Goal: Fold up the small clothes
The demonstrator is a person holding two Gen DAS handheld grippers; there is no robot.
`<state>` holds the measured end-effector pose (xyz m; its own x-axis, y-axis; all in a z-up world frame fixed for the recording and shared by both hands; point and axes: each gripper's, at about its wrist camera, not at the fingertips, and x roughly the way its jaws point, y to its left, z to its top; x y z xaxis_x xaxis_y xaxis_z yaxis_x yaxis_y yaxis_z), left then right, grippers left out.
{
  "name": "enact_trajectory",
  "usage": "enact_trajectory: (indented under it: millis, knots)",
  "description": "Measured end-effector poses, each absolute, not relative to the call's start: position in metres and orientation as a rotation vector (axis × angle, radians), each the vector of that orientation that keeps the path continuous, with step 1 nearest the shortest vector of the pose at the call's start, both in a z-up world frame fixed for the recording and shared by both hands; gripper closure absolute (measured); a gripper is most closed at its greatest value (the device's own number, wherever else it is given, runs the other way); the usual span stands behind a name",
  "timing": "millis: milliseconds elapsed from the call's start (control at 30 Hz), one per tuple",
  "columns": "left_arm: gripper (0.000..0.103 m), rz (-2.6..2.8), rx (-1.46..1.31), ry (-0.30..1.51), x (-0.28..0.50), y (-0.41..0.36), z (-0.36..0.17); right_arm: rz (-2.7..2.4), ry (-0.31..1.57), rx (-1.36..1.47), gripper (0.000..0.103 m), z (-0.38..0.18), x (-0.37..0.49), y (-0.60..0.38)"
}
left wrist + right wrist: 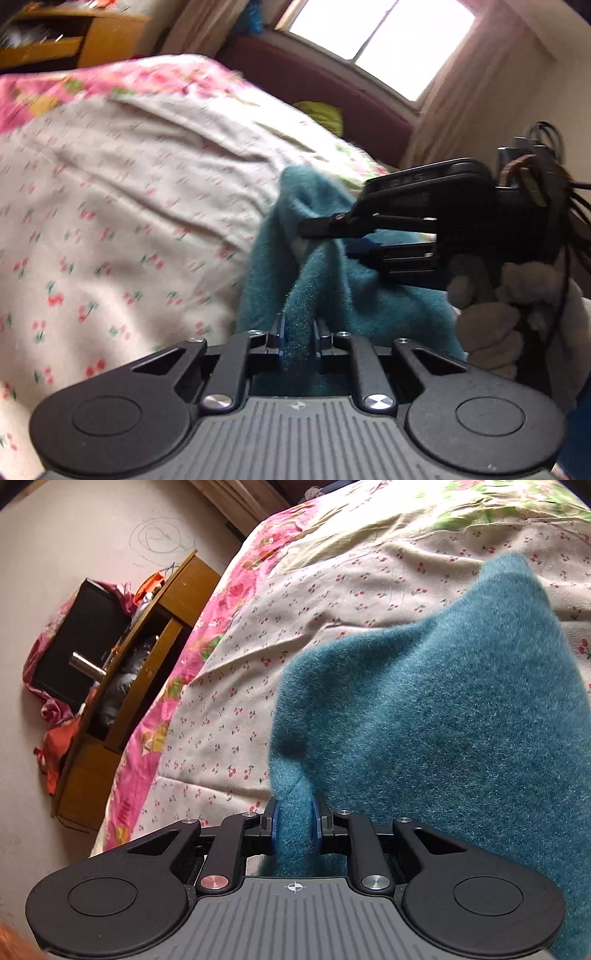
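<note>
So far the left gripper (298, 341) and right gripper (294, 825) each pinch the teal garment (443, 720) in narrow fingers above the bed (332, 602); folding looks barely begun

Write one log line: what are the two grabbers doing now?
left gripper: shut on teal cloth | right gripper: shut on teal cloth | cloth above bed
</note>
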<state>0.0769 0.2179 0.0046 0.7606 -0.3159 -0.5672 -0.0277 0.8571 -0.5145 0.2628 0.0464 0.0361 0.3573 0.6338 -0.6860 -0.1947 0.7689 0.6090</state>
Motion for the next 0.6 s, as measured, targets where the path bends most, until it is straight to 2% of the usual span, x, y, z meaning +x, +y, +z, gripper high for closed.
enact_trajectory:
  millis: [200,367,600]
  knots:
    - [0.073,-0.077,-0.604,0.744,0.083,0.228,-0.013,0.533,1.05,0.431,0.086,0.017,0.261,0.07]
    - [0.072,-0.006,-0.551,0.765,0.09,0.225,-0.011,0.543,0.977,0.303,0.079,0.031,0.246,0.092]
    - [0.07,0.0,-0.471,0.779,0.096,0.218,-0.005,0.576,0.805,0.434,0.078,0.082,0.185,-0.021]
